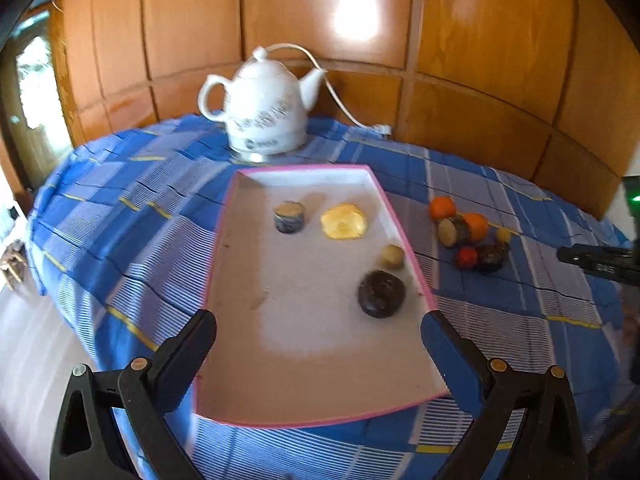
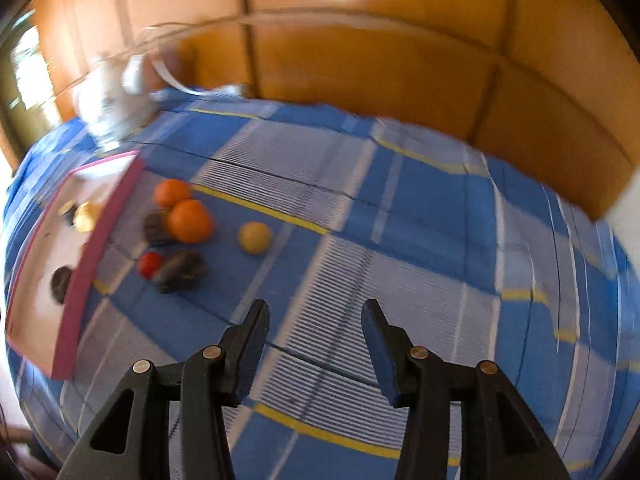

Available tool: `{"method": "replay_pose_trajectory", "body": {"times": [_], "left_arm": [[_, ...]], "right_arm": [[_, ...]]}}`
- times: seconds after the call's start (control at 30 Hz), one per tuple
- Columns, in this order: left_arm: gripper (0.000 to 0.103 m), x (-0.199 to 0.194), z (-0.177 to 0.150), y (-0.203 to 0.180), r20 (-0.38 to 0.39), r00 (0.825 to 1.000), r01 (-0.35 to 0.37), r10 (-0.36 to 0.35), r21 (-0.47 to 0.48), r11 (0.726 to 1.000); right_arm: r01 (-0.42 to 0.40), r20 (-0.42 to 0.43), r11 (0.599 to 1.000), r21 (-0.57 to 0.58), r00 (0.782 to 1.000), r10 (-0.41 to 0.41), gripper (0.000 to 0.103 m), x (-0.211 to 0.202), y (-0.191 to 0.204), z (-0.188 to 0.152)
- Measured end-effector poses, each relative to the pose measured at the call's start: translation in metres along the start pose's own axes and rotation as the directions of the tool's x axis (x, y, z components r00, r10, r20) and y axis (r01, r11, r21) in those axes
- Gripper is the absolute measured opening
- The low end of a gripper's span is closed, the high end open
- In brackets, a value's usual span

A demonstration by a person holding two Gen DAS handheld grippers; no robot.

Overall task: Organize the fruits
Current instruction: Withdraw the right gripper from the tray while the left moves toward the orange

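**Fruits in the tray and beside it, both grippers empty**

The shallow white tray with a pink rim (image 1: 404,220) lies on the blue and white checked tablecloth (image 1: 140,216). Inside it there are four things: a dark round fruit (image 1: 382,294) near the right wall, a small pale yellow-brown fruit (image 1: 393,256) just behind it, a flat yellow fruit piece (image 1: 344,221) farther back, and a short dark cylinder with a pale top (image 1: 290,217) to its left.

On the cloth, just beside the right wall of the tray, a group of fruits rests close together: two oranges (image 2: 190,221), a small red fruit (image 2: 150,264), a dark wrinkled fruit (image 2: 180,271) and another dark fruit (image 2: 156,226) behind the oranges. A pale yellow ball-shaped fruit (image 2: 255,237) lies a little apart to the right.

The left gripper (image 1: 320,330) hangs above the near end of the tray, its jaws wide apart and holding nothing. The right gripper (image 2: 316,322) is above bare cloth, near the fruit group, also spread and empty.

Behind the tray stands a white ceramic electric kettle (image 1: 262,108) with its white cord (image 1: 340,100), before a wooden panelled wall (image 1: 480,60).
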State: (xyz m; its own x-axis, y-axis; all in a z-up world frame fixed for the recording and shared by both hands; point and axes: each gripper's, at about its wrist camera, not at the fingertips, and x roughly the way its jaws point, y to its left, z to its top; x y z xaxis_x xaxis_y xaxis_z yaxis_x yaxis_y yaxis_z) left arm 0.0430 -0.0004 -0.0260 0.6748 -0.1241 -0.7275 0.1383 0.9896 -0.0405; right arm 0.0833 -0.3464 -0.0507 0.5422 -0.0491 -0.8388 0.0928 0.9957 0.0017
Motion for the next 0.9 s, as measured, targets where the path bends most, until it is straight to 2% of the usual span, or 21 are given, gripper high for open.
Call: {"method": "replay_pose_trajectory", "body": {"times": [0.17, 0.4, 0.63, 0.73, 0.9], "left_arm": [[0.103, 0.004, 0.008, -0.013, -0.013, 0.998, 0.062, -0.062, 0.001, 0.998], [0.103, 0.01, 0.024, -0.042, -0.034, 0.991, 0.131, -0.129, 0.065, 0.989], [0.103, 0.019, 0.042, -0.073, -0.03, 0.985, 0.172, -0.17, 0.168, 0.971], [0.103, 0.026, 0.05, -0.083, -0.026, 0.986, 0.168, -0.166, 0.209, 0.963], [0.103, 0.042, 0.061, -0.093, -0.089, 0.982, 0.182, -0.166, 0.23, 0.956]], "right_arm": [[-0.017, -0.013, 0.996, 0.085, 1.0, 0.018, 0.049, 0.0, -0.015, 0.003], [-0.025, -0.004, 0.994, 0.107, 1.0, 0.026, 0.049, -0.004, -0.016, 0.004], [-0.031, 0.011, 0.992, 0.12, 0.999, 0.03, 0.049, -0.01, -0.018, 0.006], [-0.039, 0.014, 0.993, 0.112, 0.999, 0.037, 0.049, -0.011, -0.016, 0.007], [-0.042, 0.029, 0.995, 0.086, 0.999, 0.04, 0.049, -0.015, -0.01, 0.008]]}}
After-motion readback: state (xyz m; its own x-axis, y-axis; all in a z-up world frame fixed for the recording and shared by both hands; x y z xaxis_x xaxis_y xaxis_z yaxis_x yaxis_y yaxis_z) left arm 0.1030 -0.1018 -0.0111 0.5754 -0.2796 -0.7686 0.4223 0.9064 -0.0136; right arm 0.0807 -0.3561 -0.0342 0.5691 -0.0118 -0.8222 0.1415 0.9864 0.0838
